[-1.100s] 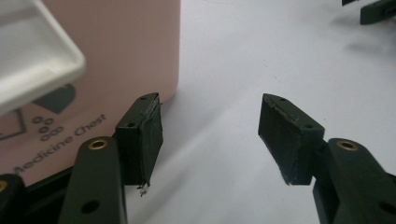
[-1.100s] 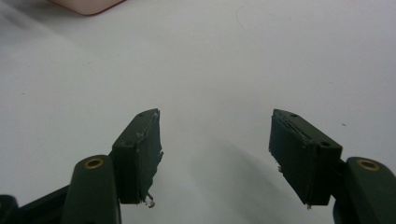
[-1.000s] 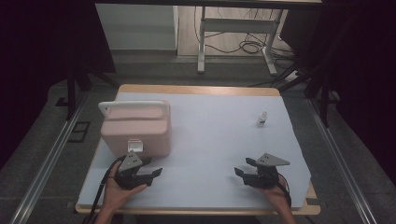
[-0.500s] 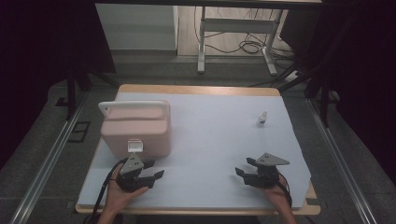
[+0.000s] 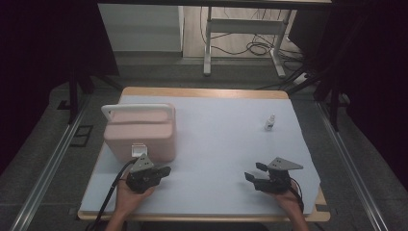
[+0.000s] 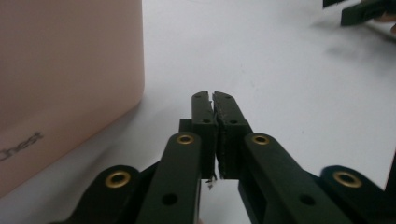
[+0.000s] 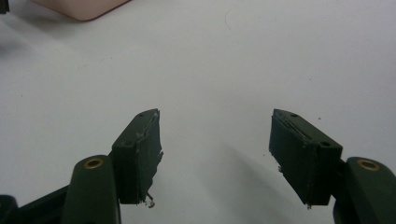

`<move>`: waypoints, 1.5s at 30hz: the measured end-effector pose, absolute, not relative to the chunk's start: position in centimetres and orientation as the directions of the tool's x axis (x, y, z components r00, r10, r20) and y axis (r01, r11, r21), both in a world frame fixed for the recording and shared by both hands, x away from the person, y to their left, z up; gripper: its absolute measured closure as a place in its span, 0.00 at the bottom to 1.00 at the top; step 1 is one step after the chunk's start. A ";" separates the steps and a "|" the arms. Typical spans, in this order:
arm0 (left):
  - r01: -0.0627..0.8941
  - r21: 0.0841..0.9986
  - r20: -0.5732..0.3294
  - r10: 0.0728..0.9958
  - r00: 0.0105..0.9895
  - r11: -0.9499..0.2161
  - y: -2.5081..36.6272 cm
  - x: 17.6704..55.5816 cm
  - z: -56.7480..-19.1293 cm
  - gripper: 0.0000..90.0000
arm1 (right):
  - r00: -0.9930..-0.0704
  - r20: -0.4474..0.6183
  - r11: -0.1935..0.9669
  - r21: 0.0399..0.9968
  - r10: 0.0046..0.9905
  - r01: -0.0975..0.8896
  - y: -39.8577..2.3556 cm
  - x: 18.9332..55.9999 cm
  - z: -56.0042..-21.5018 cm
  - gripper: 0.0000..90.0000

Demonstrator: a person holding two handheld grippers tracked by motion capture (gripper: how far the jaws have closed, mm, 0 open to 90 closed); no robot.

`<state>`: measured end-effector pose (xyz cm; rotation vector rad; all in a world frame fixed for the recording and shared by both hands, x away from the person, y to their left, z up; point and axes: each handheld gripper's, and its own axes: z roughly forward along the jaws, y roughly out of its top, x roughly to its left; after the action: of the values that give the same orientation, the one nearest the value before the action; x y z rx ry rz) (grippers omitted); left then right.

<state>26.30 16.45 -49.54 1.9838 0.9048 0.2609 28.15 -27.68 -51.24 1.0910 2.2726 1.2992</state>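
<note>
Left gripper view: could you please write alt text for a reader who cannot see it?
Two black tongs are pressed shut on nothing above a white table. A pink box stands close at the left, with part of a printed word low on its side. The other gripper shows at the top right.

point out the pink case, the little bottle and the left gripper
pink case (image 5: 144,137): high view, on its front wall.
little bottle (image 5: 270,123): high view, on its body.
left gripper (image 6: 215,109): left gripper view, at the shut fingertips, nothing between them.
</note>
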 end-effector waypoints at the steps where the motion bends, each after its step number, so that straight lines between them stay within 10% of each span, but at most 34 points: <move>1: 0.498 0.808 -0.171 0.682 0.711 -0.317 16.2 26.5 -49.4 0.99 | -0.664 0.101 0.304 0.831 0.741 0.466 -27.7 28.2 -51.3 0.38; 45: 0.544 0.833 -0.199 0.864 0.462 -0.100 33.2 25.5 -48.2 1.00 | -0.657 0.021 0.365 0.818 0.753 0.445 -26.7 27.7 -51.1 0.40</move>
<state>25.55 33.19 -48.16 1.7744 1.2023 0.4281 27.65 -26.74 -51.09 1.0495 2.2746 1.1945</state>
